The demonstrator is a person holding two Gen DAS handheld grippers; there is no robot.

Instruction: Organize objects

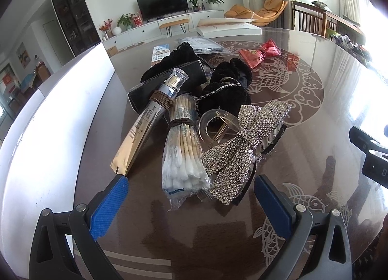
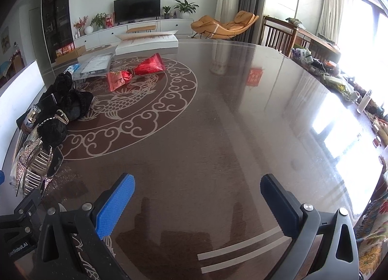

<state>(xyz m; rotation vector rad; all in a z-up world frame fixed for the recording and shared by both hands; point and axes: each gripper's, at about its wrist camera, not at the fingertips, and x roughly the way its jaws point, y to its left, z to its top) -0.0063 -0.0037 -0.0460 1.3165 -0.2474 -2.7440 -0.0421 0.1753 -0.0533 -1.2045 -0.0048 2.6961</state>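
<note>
Both hand-held grippers are spread wide and empty, angled down at the counter.

Left gripper: the pile sits just ahead of its pads, nothing between them. The pile is centre frame in the left wrist view: swabs in a clear bag, tube leaning on a black case, clear claw clip, rhinestone bow, black scrunchies. Red wrapper lies apart, upper right. Flat plastic packs sit behind the pile.

Right gripper: over bare counter, pile far at left edge of its frame, red wrapper upper left.

Risks, my read:
- Things overlap and touch. Closing on the swabs likely drags the bow or clip along, or nudges the tube off the case.
- Swab bag is slick and floppy; pads may catch film only and it slips out on lift.
- Tube is propped at a tilt, round body; a side bump probably rolls it.
- Clip is sprung and hard; an off-centre pinch could flick it away.
- Bow has a clip underneath; grabbing by the edge may let it swing.
- Glossy top gives little friction, so pushed items will slide rather than stay.
- Glare on the right side of the counter could hide small stuff.

Surface: dark brown glossy top with pale fish-and-cloud pattern; a white board runs along the left edge, white box at the far edge.

Room: living room with TV on a white cabinet, plants, orange lounge chair, curtains, and bright windows at right.
</note>
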